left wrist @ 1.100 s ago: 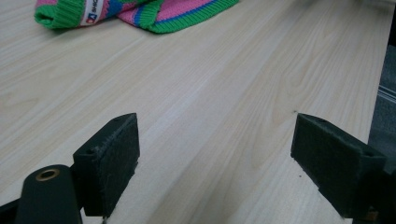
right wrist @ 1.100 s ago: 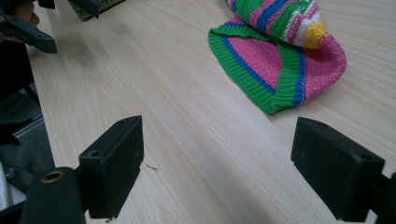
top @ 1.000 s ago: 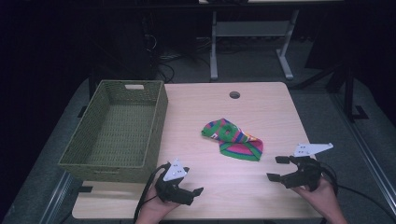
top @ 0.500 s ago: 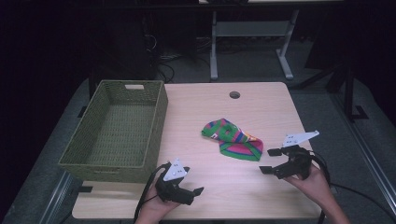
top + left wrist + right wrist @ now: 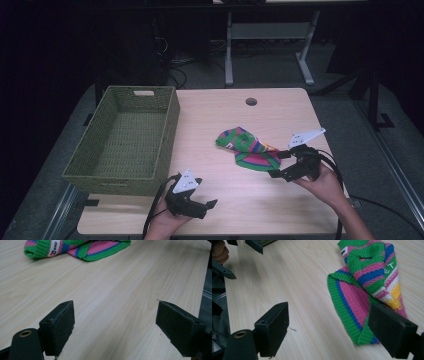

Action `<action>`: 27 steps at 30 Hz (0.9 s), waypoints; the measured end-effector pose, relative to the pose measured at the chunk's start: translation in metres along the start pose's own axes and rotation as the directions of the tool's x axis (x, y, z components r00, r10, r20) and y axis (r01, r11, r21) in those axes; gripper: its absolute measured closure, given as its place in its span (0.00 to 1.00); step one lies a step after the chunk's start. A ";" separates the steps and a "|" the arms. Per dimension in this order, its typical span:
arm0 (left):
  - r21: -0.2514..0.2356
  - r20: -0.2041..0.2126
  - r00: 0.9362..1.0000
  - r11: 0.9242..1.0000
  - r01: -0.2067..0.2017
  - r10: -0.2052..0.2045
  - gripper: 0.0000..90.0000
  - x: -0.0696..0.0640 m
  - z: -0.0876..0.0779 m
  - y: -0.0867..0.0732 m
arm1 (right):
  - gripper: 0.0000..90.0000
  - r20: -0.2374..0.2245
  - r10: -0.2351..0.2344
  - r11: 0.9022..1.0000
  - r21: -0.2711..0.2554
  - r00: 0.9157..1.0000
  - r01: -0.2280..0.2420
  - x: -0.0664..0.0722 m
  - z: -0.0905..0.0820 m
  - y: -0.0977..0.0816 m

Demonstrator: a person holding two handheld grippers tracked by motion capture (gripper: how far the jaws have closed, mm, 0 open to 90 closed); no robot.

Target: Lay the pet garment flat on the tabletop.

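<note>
The step in hand is judged to be the approach to a first grasp: the knitted striped garment (image 5: 248,148) lies crumpled on the wooden table (image 5: 280,210), well to the right of the green woven basket (image 5: 125,142) and apart from it, and the right gripper (image 5: 279,164) is brought up just beside the garment's near right edge. In the right gripper view its jaws are seen spread wide, one pad over bare wood and the other over the green ribbed hem of the garment (image 5: 364,287), with nothing pinched between them. The left gripper (image 5: 200,200) is held low at the table's near edge, in front of the basket's near right corner and well apart from the garment; in the left gripper view its jaws are likewise spread and empty, with the garment (image 5: 75,248) far ahead. The next move is judged to call for the right jaws to be lowered astride a fold of the hem and closed on it, deep enough that the loose knit is not pulled free. Compared with the frame one second earlier, the right gripper has been carried forward and towards the garment from the table's right edge, while the left gripper, the garment and the basket are unchanged in place.
</note>
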State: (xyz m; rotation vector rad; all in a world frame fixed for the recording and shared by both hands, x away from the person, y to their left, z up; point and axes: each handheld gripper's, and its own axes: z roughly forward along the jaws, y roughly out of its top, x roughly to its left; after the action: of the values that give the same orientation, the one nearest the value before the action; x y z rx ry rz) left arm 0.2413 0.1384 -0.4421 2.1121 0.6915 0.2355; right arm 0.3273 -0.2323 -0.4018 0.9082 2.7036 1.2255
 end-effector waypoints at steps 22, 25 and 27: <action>-0.025 -0.008 1.000 0.999 0.025 -0.025 0.17 0.004 -0.004 -0.001 | 0.19 0.025 -0.033 0.996 0.078 0.999 0.031 -0.018 0.027 0.051; -0.021 -0.010 1.000 1.000 0.020 -0.021 0.17 0.004 -0.004 -0.001 | 0.19 0.023 -0.025 0.996 0.087 0.999 0.023 -0.021 0.032 0.060; -0.019 -0.012 1.000 1.000 0.020 -0.021 0.17 0.004 -0.004 -0.001 | 0.19 0.024 -0.028 0.995 0.101 0.999 0.026 -0.023 0.037 0.064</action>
State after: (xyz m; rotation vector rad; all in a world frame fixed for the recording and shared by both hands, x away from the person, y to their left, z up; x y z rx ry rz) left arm 0.2429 0.1438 -0.4410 2.0861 0.7150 0.2430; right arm 0.3881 -0.1861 -0.3875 0.8877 2.7707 1.0739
